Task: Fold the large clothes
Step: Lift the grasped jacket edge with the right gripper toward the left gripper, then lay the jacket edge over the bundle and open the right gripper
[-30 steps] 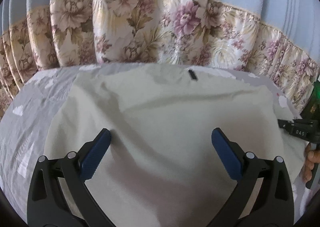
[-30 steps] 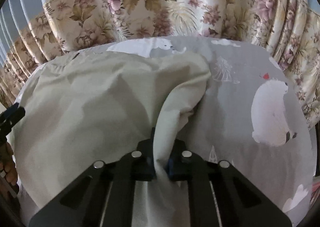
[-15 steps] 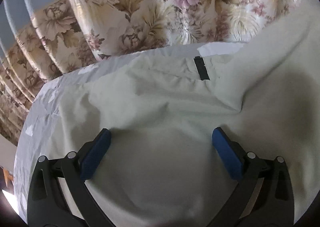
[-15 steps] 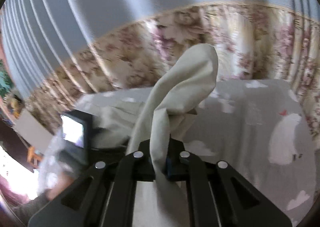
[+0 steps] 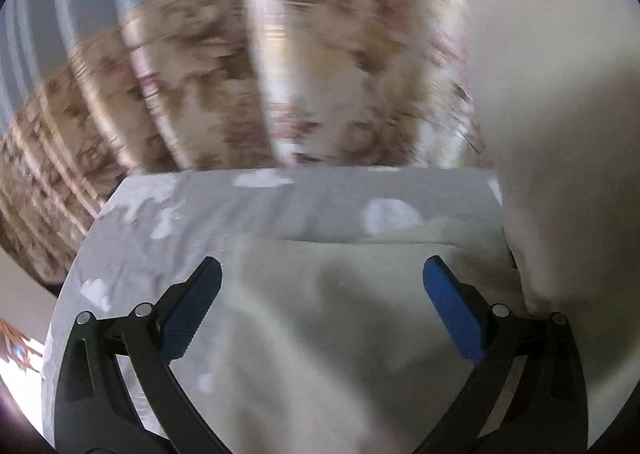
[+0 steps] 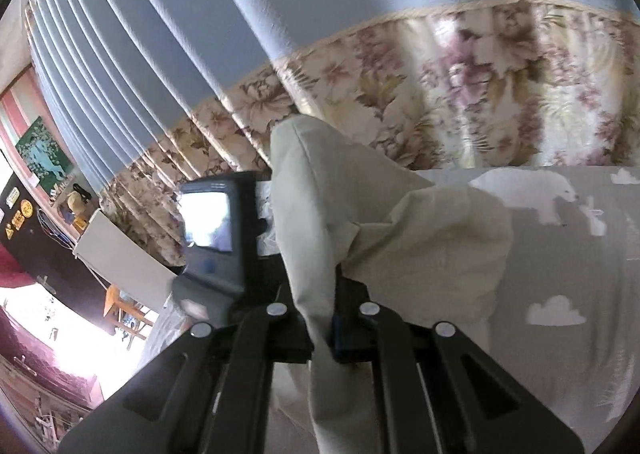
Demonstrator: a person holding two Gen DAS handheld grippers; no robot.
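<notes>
Two grippers work one pale cream garment (image 6: 420,238) lying on the bear-print sheet (image 6: 580,254): the right gripper (image 6: 320,328) pinches a lifted fold, the left gripper (image 5: 320,306) gapes empty above it; soft, light cloth, probably best taken by an edge or corner.

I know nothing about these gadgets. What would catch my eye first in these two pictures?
Probably the pale cream cotton garment, pinched in the shut jaws of the right gripper and lifted in a peak above the grey bedsheet printed with white polar bears. Behind stands a blue curtain with a floral border, and the left gripper hangs wide open over the cloth.
</notes>
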